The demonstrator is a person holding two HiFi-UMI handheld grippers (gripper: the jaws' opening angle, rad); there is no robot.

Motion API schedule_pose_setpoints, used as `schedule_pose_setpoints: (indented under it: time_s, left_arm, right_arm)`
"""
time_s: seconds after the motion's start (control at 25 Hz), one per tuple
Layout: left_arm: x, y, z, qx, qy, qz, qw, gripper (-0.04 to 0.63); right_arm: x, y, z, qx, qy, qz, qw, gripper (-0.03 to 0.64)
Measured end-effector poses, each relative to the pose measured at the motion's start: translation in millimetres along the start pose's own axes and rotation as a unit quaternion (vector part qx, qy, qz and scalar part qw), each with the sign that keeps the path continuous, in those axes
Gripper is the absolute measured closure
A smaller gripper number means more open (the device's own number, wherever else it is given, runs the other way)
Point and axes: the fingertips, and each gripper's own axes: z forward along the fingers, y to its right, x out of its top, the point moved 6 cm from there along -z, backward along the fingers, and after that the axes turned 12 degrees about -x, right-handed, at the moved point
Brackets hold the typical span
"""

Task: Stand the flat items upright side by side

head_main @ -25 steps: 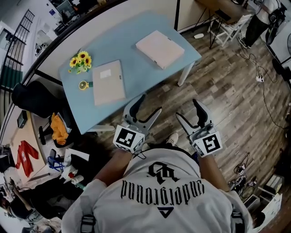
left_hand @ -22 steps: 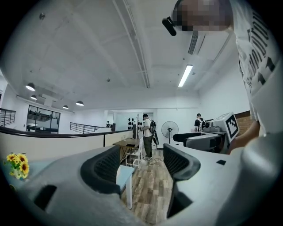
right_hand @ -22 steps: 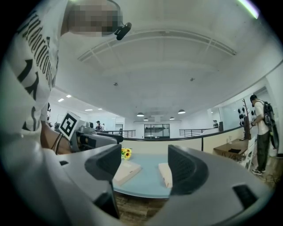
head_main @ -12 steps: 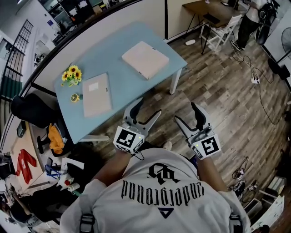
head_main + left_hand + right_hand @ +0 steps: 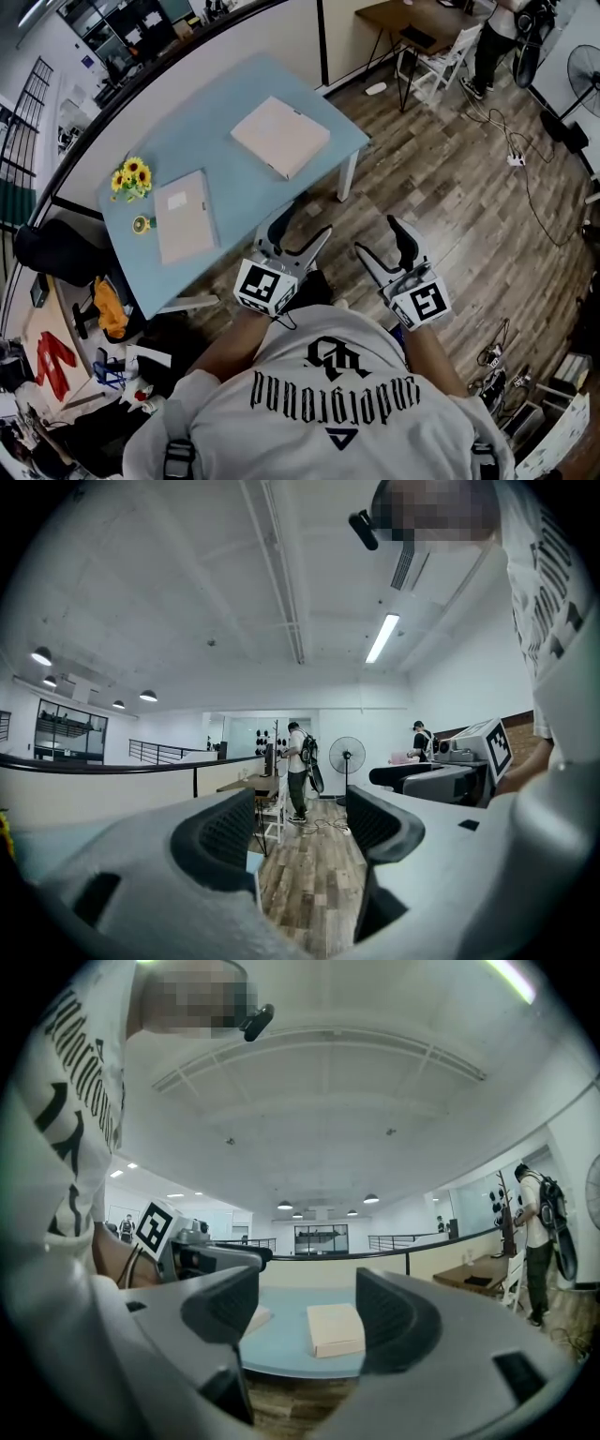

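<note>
Head view: square flat beige box [image 5: 280, 137] and oblong flat beige box [image 5: 184, 216] lie well apart on pale blue rectangular table [image 5: 225, 173]; off its near edge, left gripper [image 5: 302, 220] and right gripper [image 5: 377, 239] hover, jaws apart, empty.

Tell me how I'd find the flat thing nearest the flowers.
Look at the light blue table. At its left end stand yellow sunflowers, and the flat tan item lies just beside them. Unlike its plain twin, it bears a pale label.

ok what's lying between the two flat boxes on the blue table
Nothing: in the head view the stretch of blue table between the left box and the right box is bare.
</note>
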Motion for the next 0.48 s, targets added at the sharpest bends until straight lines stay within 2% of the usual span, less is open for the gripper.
schedule_pose_setpoints:
  time_s: [0.2, 0.48]
  left_arm:
    - [-0.5, -41.3, 25.8, -0.001, 0.005, -0.004, 1.0, 0.282]
    - [6.2, -132.5, 40.0, 0.022, 0.007, -0.006, 0.9997, 0.282]
  right_arm:
    - [-1.1, 17.0, 41.3, 0.003, -0.008, -0.001, 1.0, 0.301]
    - [0.4, 34.8, 137.9, 0.021, -0.014, 0.005, 1.0, 0.303]
